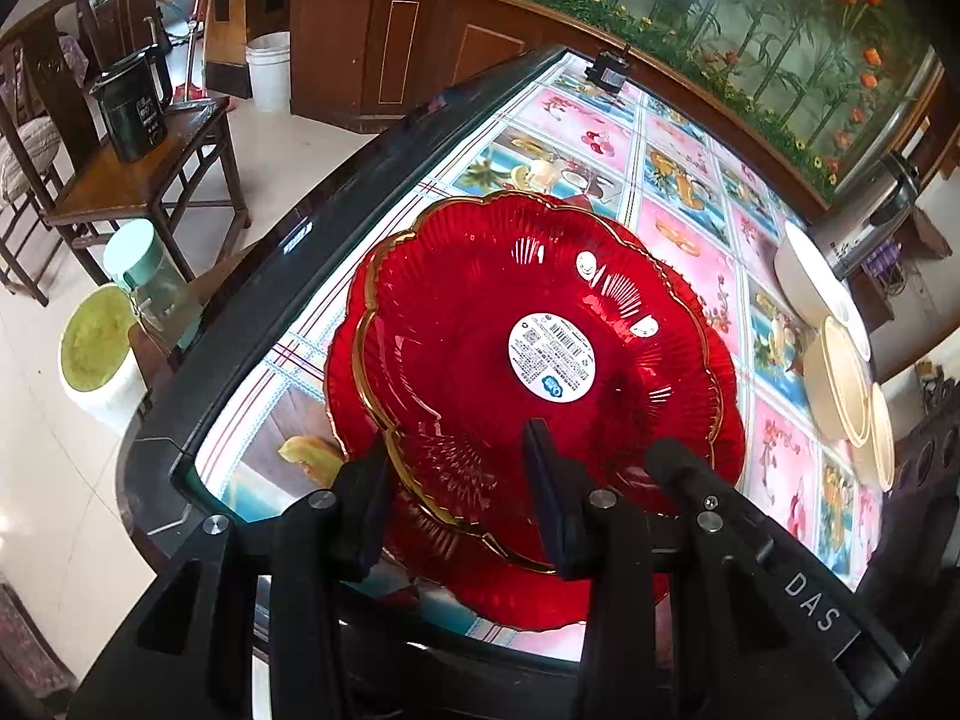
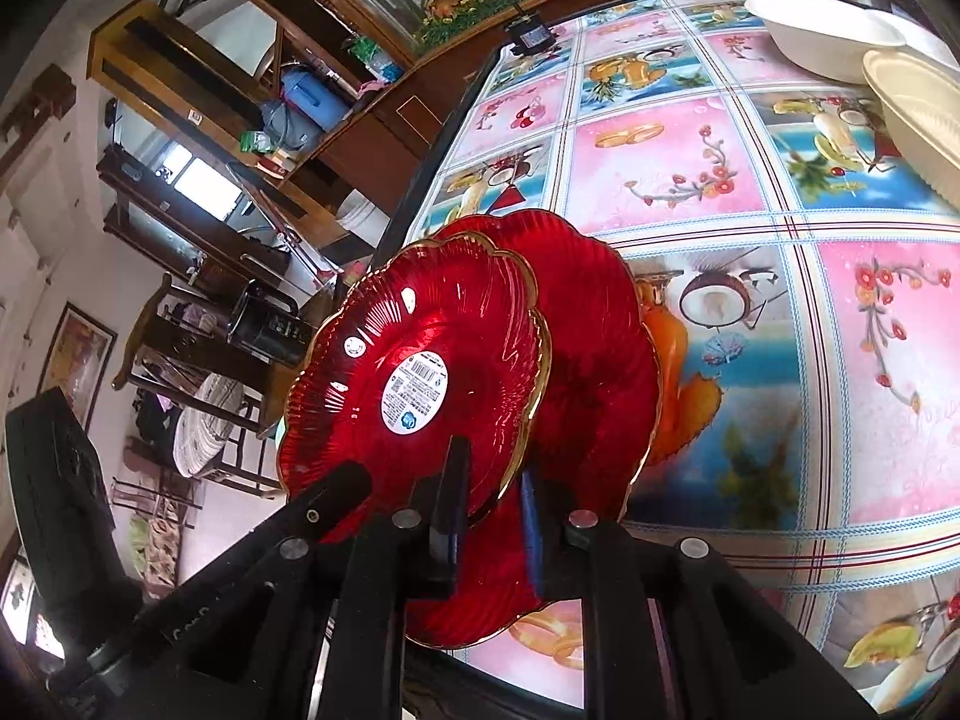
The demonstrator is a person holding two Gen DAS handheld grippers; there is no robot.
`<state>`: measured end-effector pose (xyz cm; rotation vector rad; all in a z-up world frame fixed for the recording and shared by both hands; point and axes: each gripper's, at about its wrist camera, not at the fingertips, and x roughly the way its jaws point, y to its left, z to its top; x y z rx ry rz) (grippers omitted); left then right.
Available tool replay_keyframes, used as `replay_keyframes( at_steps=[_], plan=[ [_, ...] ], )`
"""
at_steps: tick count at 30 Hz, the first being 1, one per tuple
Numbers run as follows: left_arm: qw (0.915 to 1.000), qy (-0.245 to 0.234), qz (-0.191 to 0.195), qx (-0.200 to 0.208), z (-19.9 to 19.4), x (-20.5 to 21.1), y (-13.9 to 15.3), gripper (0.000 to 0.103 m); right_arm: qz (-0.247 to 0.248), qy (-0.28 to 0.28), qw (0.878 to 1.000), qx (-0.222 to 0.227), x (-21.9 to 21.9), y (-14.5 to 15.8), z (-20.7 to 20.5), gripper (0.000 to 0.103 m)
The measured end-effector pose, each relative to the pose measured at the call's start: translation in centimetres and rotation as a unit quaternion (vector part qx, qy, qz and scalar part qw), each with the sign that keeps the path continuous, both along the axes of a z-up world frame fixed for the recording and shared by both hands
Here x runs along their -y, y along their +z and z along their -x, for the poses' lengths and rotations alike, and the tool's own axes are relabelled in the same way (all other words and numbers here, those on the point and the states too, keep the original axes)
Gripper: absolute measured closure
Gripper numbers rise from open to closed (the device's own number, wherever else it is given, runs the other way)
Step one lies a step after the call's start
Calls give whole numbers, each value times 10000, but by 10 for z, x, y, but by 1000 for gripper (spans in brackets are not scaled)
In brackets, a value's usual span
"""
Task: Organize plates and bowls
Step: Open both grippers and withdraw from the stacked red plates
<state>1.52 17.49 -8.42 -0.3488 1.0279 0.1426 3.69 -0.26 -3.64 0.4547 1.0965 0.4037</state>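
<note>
Two red glass plates with gold scalloped rims are stacked near the table's front left corner. The upper plate (image 1: 456,324) (image 2: 456,324) carries a white sticker and sits shifted and tilted on the lower plate (image 1: 717,420) (image 2: 594,384). My left gripper (image 1: 456,468) is shut on the upper plate's near rim, one finger under the edge and one on top. Just to its right, my right gripper (image 2: 492,474) straddles the same rim. A thin gap shows beside its blue pad (image 2: 528,516), so it stands slightly open.
A white bowl (image 1: 810,282) (image 2: 822,30) and cream fluted bowls (image 1: 840,384) (image 2: 918,114) stand at the table's right side. The table's dark edge (image 1: 270,276) runs close on the left. Beyond it are a stool with a kettle (image 1: 132,108) and a white bucket (image 1: 96,360).
</note>
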Motion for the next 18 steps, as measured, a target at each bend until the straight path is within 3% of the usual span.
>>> replay_keyframes(
  at_steps=[11,18],
  plan=[
    [9996,-217,23,-173,-2,-5,0,64,294,113,9995,-74,-7,4,-4,84],
    [9981,-487,-102,-362,-6,0,1,64,821,362,9956,-271,-19,6,-13,81]
  ],
)
